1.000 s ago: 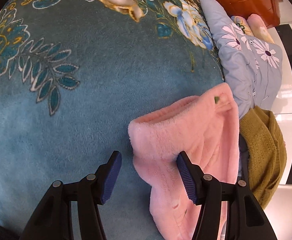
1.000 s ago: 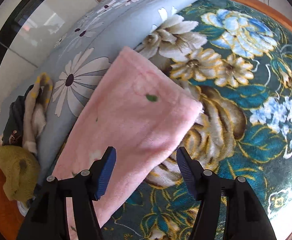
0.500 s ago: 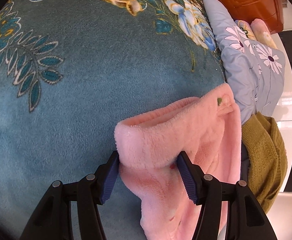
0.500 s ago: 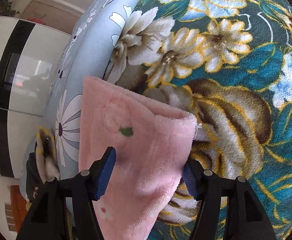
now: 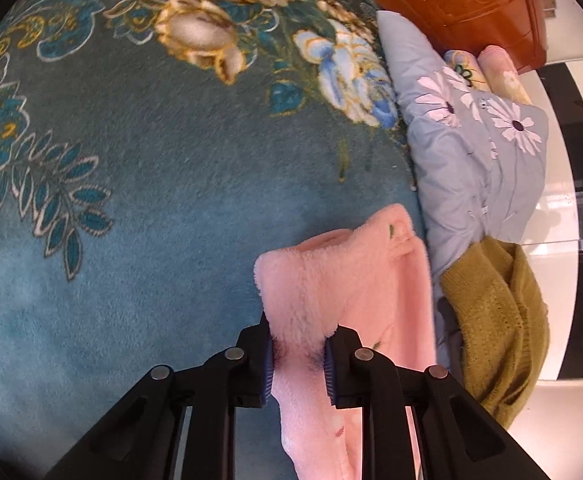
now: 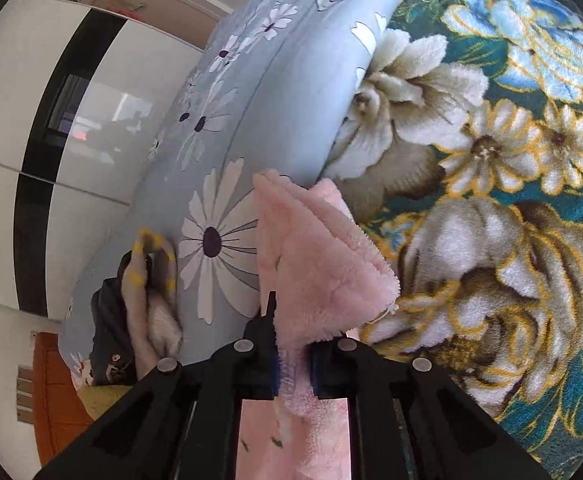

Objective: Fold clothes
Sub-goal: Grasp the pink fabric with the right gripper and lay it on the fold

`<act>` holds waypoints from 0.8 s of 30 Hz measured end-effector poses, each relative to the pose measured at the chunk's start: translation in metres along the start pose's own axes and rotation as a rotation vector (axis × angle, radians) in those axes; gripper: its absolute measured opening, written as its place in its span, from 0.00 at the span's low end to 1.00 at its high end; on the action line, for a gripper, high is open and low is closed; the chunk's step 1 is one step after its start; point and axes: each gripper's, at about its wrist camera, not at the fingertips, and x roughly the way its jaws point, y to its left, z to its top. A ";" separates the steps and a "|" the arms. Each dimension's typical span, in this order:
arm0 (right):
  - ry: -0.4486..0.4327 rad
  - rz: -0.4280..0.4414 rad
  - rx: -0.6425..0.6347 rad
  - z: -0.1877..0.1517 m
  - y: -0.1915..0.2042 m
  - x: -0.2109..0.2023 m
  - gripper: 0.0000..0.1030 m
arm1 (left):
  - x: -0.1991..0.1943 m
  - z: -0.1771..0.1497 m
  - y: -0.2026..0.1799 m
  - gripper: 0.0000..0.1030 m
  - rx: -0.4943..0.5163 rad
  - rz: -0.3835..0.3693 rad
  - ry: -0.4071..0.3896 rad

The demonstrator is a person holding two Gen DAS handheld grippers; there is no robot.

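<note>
Floral blanket under pink fleece, bunched between both clamped tongs, lower part cut off.

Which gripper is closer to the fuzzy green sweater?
Left, I think. The left gripper, pinching the pink garment, has the green sweater right beside it. From the right gripper, only a green corner peeks out low, past it.
</note>
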 end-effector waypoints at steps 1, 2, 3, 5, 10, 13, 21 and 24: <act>-0.004 0.026 -0.028 0.002 0.012 -0.006 0.10 | -0.010 0.004 -0.006 0.20 0.023 -0.029 0.001; -0.011 0.049 -0.055 0.004 0.022 -0.014 0.10 | -0.021 0.008 -0.012 0.20 0.044 -0.061 -0.001; -0.020 0.078 -0.073 0.006 0.029 -0.025 0.10 | -0.034 0.011 -0.015 0.20 0.067 -0.095 -0.007; -0.035 0.125 -0.114 0.010 0.034 -0.048 0.10 | -0.059 0.016 -0.014 0.20 0.124 -0.117 -0.042; 0.026 0.059 -0.126 -0.007 -0.011 -0.058 0.10 | -0.068 0.017 0.038 0.21 0.129 -0.003 -0.065; 0.079 -0.071 -0.015 -0.028 -0.071 -0.035 0.10 | -0.043 0.009 0.092 0.21 -0.006 0.101 -0.006; 0.091 -0.113 0.015 -0.039 -0.084 -0.030 0.10 | -0.043 -0.003 0.115 0.30 -0.153 0.057 -0.003; 0.088 -0.100 -0.106 -0.040 -0.046 -0.038 0.10 | -0.047 -0.013 0.115 0.42 -0.175 0.048 -0.011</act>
